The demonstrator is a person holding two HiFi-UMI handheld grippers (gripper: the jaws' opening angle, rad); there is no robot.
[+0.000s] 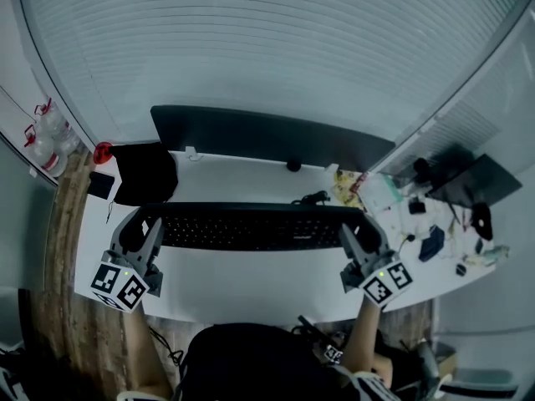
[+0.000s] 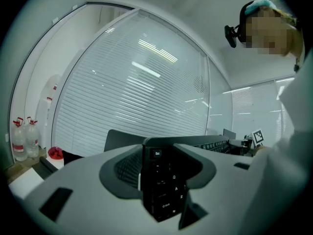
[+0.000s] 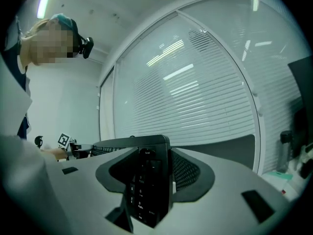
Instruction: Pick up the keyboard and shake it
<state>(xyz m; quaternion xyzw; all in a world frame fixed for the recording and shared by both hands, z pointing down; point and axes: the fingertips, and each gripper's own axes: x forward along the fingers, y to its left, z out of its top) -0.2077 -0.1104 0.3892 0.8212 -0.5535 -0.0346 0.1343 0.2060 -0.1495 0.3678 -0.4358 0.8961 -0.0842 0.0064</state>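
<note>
Dark clothing of the person (image 1: 251, 366) fills the bottom of the head view, with both arms reaching forward over the white desk (image 1: 251, 295). At the desk's front, the left gripper (image 1: 144, 239) is clamped on the left end of the black keyboard (image 1: 251, 226), and the right gripper (image 1: 358, 242) is clamped on its right end. Each gripper view shows the keyboard's end wedged between that gripper's 2 jaws, the Esc key uppermost on the left side. The keyboard stretches level between the 2 grippers, in front of the dark monitor (image 1: 267, 136); whether it touches the desk cannot be told.

At the far left, 2 clear plastic bottles (image 1: 48, 134) with red tops stand side by side on a wooden surface; their contents look pale, though what fills them cannot be made out. Near them sits a small red object (image 1: 102, 151), and beside that a black bag (image 1: 145, 174) lies on the desk's left corner. Small dark items are scattered over the desk's right end, near a pale green box (image 1: 383, 192).
</note>
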